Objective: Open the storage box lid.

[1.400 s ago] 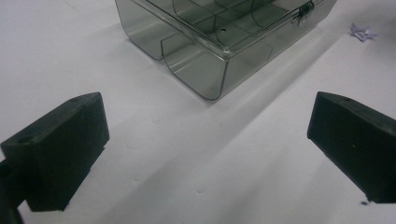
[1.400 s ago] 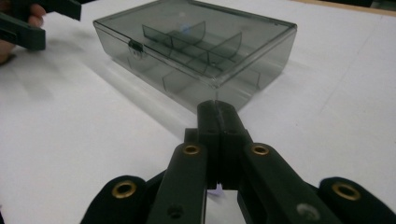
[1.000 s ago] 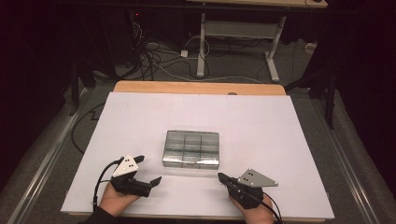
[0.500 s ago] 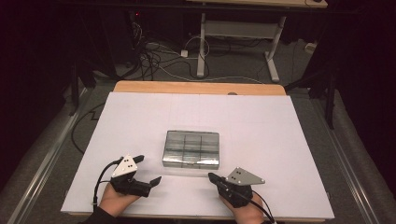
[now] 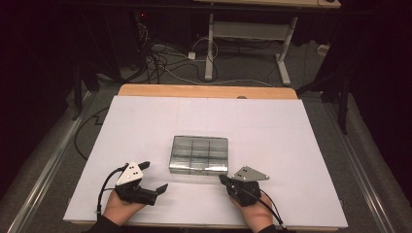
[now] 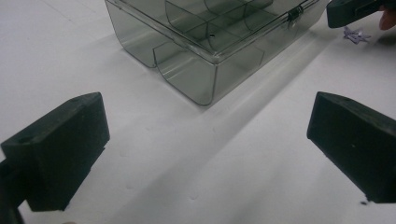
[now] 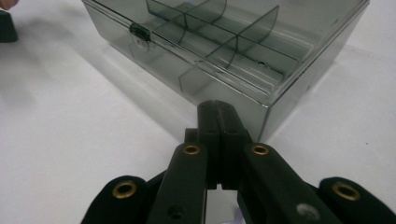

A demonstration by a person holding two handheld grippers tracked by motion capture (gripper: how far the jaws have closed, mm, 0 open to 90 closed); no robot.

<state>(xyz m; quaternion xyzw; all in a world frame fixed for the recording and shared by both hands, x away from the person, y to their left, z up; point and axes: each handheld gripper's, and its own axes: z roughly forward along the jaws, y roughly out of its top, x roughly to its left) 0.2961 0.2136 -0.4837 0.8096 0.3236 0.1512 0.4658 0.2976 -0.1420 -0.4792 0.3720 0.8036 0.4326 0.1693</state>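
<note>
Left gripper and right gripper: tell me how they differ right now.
The left gripper has its jaws spread wide apart; the right gripper has its jaws pressed shut with nothing between them. The left gripper sits off the clear compartment box near its left front corner; the right gripper's tip is close up against the right front corner. Both are black, hand-held, low over the white table.

The clear box (image 6: pixel 210 42) is cut off by the top edge in both gripper views.

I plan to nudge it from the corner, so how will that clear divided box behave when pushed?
The clear box looks like rigid thin plastic with empty compartments, so probably light and stiff. Sitting flat and low on the smooth white table, it should slide or pivot rather than tip. The shut right gripper near its corner would likely spin it.
</note>
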